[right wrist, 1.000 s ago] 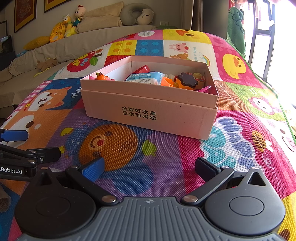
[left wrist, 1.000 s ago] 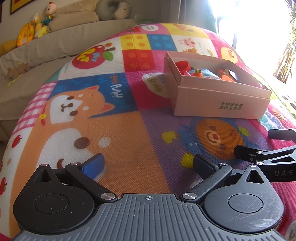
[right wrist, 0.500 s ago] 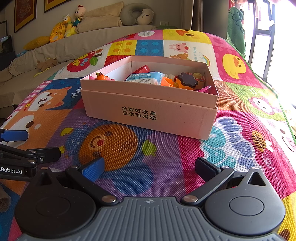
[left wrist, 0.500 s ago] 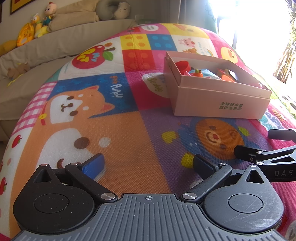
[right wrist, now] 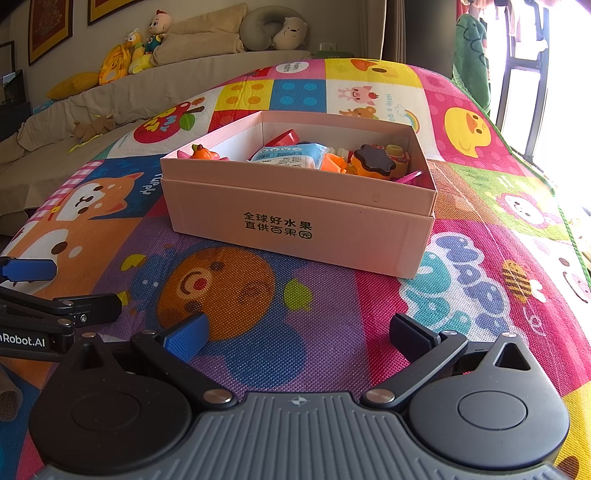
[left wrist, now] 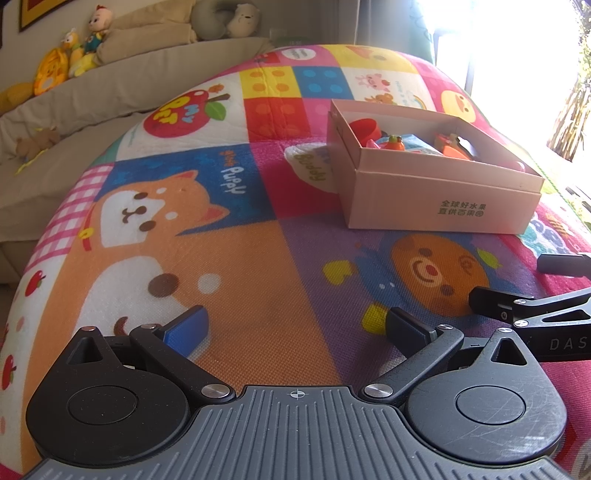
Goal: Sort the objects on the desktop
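Note:
A pink cardboard box point(right wrist: 295, 229) stands on the colourful play mat point(right wrist: 332, 332); it also shows in the left wrist view point(left wrist: 439, 206). Inside lie several small toys: a blue packet point(right wrist: 291, 155), a red cup point(right wrist: 284, 138), an orange toy with a dark top point(right wrist: 371, 164), a small orange fruit figure point(right wrist: 201, 151). My left gripper point(left wrist: 295, 325) is open and empty over the mat, left of the box. My right gripper point(right wrist: 299, 332) is open and empty in front of the box. Each gripper's fingers show at the edge of the other's view.
A beige sofa point(right wrist: 129, 96) with plush toys point(right wrist: 125, 59) and a neck pillow point(right wrist: 273, 31) runs behind the mat. A bright window point(left wrist: 517, 55) lies at the right. The mat's edge drops off at the left point(left wrist: 22, 280).

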Available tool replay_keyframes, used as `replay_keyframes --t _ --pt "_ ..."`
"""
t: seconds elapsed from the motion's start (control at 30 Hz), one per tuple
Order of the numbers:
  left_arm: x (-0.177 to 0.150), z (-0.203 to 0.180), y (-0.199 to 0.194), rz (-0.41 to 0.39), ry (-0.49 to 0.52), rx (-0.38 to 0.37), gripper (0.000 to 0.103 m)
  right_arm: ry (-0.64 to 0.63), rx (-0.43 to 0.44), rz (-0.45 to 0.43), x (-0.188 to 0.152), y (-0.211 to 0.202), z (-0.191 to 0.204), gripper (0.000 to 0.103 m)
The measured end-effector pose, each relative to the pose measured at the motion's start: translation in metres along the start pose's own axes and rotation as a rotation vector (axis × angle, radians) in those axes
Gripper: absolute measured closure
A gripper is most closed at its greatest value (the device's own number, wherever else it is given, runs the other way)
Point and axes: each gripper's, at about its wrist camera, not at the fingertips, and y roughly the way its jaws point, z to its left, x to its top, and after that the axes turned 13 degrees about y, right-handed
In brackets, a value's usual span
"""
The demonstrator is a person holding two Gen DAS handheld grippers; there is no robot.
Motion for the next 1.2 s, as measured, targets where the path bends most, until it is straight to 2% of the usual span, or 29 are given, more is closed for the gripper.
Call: replay_keyframes --t 1.2 --pt "0.0004 0.0011 -0.0011 -0.005 -0.009 -0.013 0.000 0.000 0.000 0.000 0.0000 0.0001 -0.0001 0.000"
